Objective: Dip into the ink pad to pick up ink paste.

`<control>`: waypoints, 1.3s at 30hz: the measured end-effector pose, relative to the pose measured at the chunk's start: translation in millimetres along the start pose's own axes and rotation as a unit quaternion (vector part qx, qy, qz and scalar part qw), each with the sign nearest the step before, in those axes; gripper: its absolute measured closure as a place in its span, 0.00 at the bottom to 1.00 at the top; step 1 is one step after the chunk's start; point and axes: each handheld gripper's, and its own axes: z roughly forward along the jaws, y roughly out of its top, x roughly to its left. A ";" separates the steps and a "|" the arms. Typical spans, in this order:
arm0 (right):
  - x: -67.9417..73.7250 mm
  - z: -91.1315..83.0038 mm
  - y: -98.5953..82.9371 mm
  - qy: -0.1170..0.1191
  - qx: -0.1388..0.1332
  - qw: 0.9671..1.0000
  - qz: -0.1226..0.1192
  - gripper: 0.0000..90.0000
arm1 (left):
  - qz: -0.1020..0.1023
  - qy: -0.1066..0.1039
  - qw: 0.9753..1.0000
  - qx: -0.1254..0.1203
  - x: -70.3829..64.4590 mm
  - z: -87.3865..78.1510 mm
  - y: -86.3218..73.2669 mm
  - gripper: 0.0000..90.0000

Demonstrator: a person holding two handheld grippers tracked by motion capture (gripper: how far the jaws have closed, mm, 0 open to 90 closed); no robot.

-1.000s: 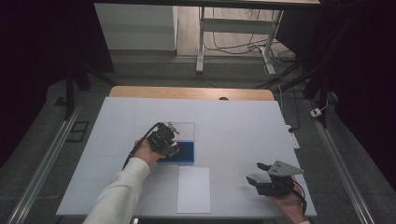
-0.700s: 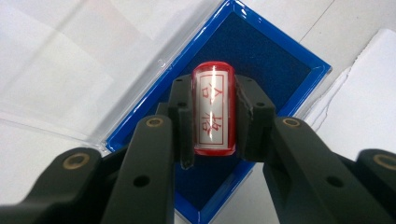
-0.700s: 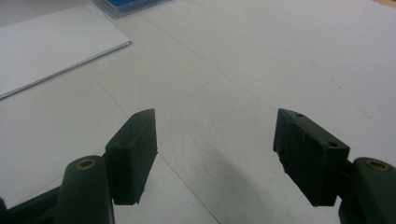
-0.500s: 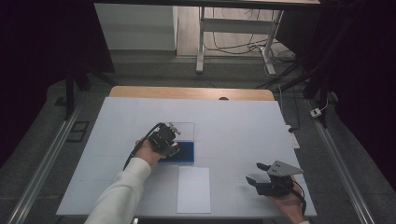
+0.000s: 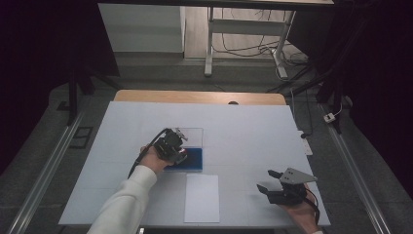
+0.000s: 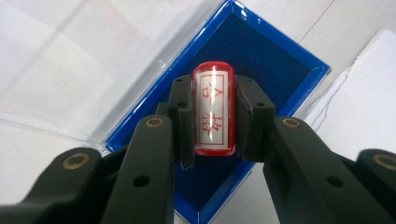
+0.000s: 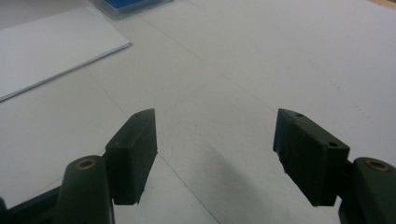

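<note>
A red cylindrical stamp (image 6: 213,109) with a white label of red characters is held between the jaws of my left gripper (image 6: 212,121), which is shut on it. Below it lies a blue ink pad (image 6: 254,60) in an open case with a clear lid (image 6: 70,79). From the high view, my left gripper (image 5: 171,145) hovers over the blue ink pad (image 5: 192,159) at the table's middle. A white sheet of paper (image 5: 201,197) lies in front of the pad. My right gripper (image 5: 267,181) rests at the front right, open, with nothing between its jaws (image 7: 215,149).
The white table top (image 5: 253,131) has a wooden strip along its far edge. In the right gripper view the paper's corner (image 7: 51,44) and the blue ink pad's edge (image 7: 128,5) lie at the upper left. Cables and a table frame stand on the floor beyond.
My left gripper with the stamp has shifted slightly over the ink pad. The right gripper has stayed in place.
</note>
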 end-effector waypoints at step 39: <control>-5.8 -5.6 -3.6 -0.001 -0.009 1.000 0.013 0.34 | 0.020 -0.054 0.993 -0.102 -10.3 -60.5 -13.7 0.78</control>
